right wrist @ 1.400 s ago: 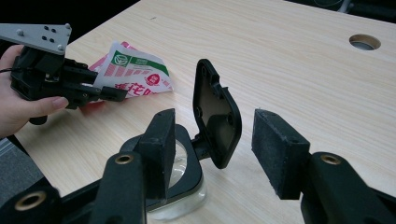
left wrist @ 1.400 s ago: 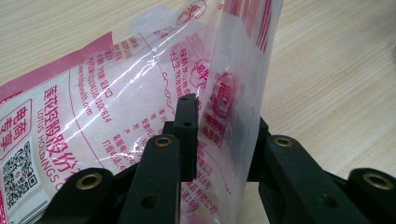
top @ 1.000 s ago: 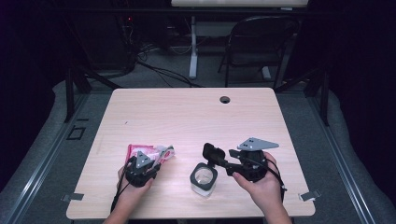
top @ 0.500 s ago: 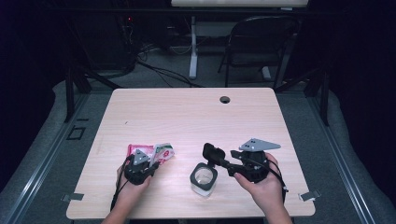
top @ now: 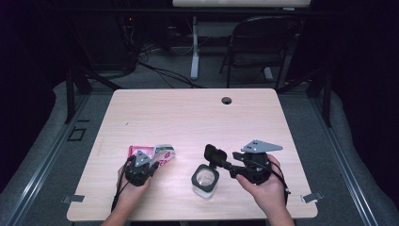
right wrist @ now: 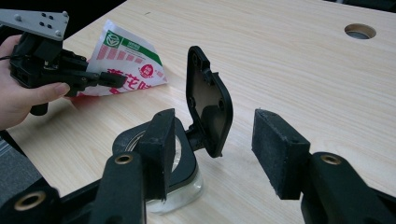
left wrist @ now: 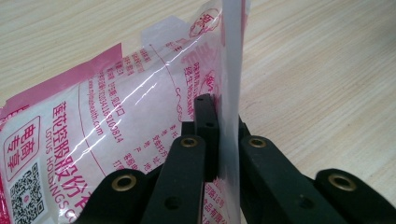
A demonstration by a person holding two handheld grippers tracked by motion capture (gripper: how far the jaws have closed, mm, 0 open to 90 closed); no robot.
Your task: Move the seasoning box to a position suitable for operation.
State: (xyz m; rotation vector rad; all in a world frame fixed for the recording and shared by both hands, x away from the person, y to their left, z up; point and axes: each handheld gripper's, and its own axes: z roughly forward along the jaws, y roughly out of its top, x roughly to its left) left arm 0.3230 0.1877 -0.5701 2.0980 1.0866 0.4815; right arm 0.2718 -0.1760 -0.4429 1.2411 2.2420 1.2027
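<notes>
A pink and white printed packet [top: 162,153] [left wrist: 116,107] lies at the table's front left. My left gripper [top: 149,162] [left wrist: 227,135] has just been closing and is shut on the packet's thin edge, which stands up between its jaws. To the right stands a clear container [top: 205,181] [right wrist: 182,196] with a black rim and a black flip lid [top: 215,154] [right wrist: 210,107] raised upright. My right gripper [top: 221,162] [right wrist: 215,135] is open, its jaws either side of the lid with gaps showing. The right gripper view also has the left gripper [right wrist: 109,80] holding the packet [right wrist: 130,60].
The light wooden table [top: 188,117] has a round cable hole [top: 226,100] [right wrist: 359,31] near its far edge. A folding chair [top: 263,37] and cables stand on the floor behind it. Small metal clips [top: 310,197] sit at the front corners.
The left gripper's jaws have closed onto the packet's edge. Both hands stayed where they were, and the right gripper has not changed.
</notes>
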